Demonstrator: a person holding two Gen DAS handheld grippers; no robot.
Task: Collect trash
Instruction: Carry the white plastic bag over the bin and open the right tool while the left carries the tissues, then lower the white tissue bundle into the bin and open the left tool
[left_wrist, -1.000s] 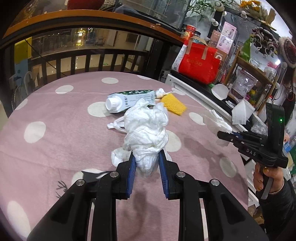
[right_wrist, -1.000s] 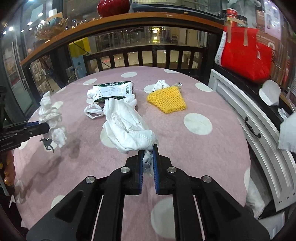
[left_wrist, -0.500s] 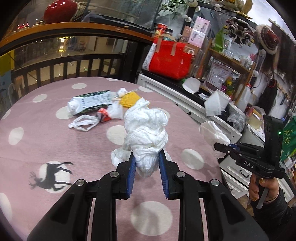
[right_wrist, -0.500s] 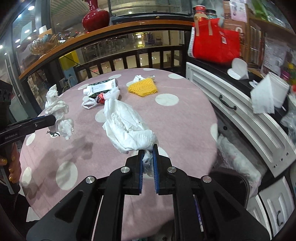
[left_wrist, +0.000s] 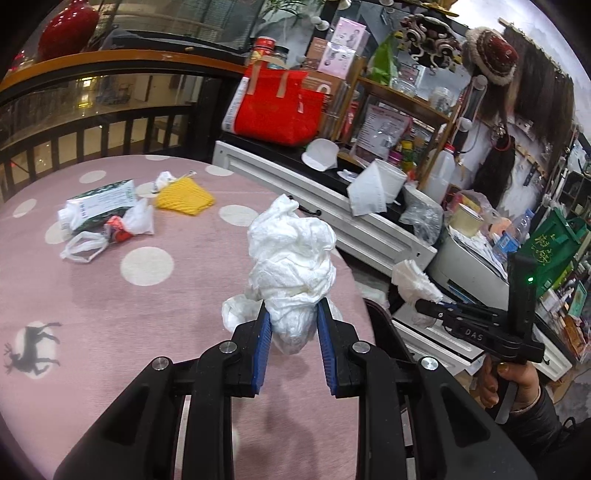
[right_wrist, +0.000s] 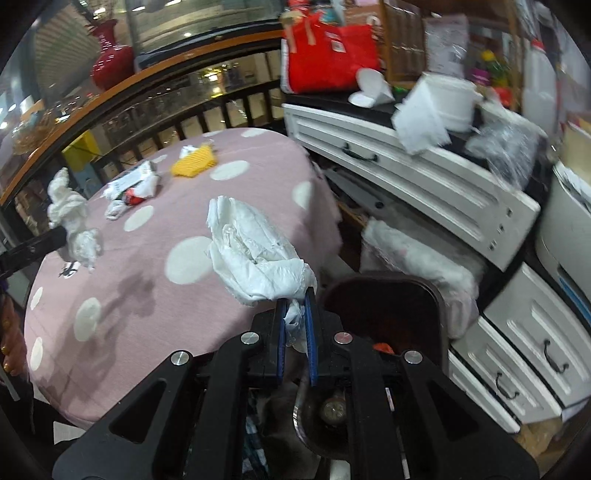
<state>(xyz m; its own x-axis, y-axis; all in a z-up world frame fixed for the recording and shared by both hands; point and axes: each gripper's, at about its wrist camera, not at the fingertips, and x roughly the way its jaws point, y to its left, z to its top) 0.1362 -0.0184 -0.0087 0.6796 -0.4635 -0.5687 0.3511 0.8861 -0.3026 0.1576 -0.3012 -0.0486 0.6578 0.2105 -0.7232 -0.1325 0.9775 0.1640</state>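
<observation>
Left gripper (left_wrist: 291, 326) clamps a tissue wad (left_wrist: 293, 258); right gripper (right_wrist: 295, 321) pinches crumpled paper (right_wrist: 251, 254), bin (right_wrist: 388, 314) just beyond.

We find bare cloth across the near half of the pink table (left_wrist: 122, 317). At its far side a carton (left_wrist: 98, 205), bags (left_wrist: 110, 236) and yellow mesh (left_wrist: 184, 197) crowd together. Beside the table edge, the dark bin (right_wrist: 388, 306) stands open-mouthed, hemmed by white drawers (right_wrist: 424, 184).
</observation>
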